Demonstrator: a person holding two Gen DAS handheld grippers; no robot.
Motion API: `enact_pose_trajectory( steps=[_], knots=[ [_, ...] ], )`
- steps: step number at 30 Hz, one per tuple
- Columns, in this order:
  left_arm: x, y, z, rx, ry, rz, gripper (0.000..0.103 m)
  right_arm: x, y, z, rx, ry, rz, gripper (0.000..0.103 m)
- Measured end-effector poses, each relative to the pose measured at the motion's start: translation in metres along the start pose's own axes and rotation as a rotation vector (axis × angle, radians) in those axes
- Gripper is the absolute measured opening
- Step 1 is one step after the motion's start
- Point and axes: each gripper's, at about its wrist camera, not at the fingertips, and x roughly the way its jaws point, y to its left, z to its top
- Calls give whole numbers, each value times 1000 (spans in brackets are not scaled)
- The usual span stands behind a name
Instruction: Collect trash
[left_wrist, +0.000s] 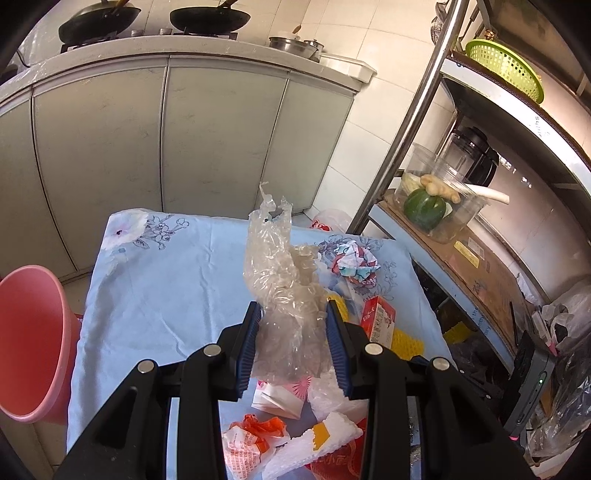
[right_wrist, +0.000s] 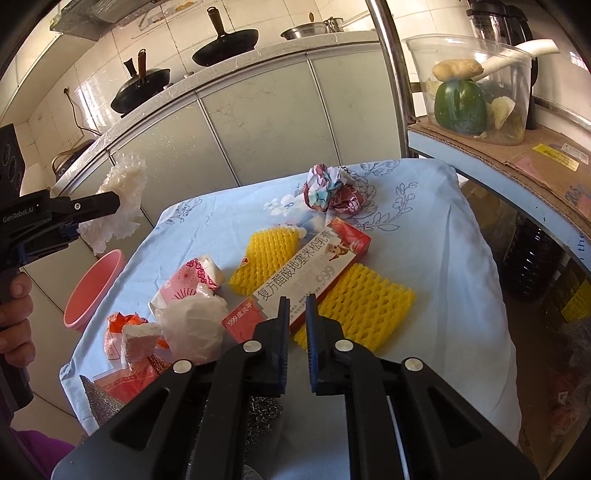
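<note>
Trash lies on a table under a blue floral cloth. My left gripper is shut on a tall wad of crumpled clear plastic, which it holds above the cloth. In the right wrist view that gripper hangs at the left with the plastic. My right gripper has its jaws almost together, tips at the near edge of a red and white medicine box. I cannot see the box pinched. The box rests across two yellow foam nets. Behind it sits a crumpled printed paper ball.
A pink bucket stands off the table's left side. A pink tissue pack, a white wad and an orange wrapper lie near the front. A metal shelf with a clear tub of vegetables crowds the right. Cabinets stand behind.
</note>
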Motion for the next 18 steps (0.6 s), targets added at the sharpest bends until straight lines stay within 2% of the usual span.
enact_pose_trajectory(
  steps=[11,18],
  knots=[
    [-31,19,-4,-23,-51,12,35,2,-5,4,52,9,-9,9],
    [-56,31,-12,-22,-86,4,35,-21,3,14,55,-41,-19,9]
  ],
)
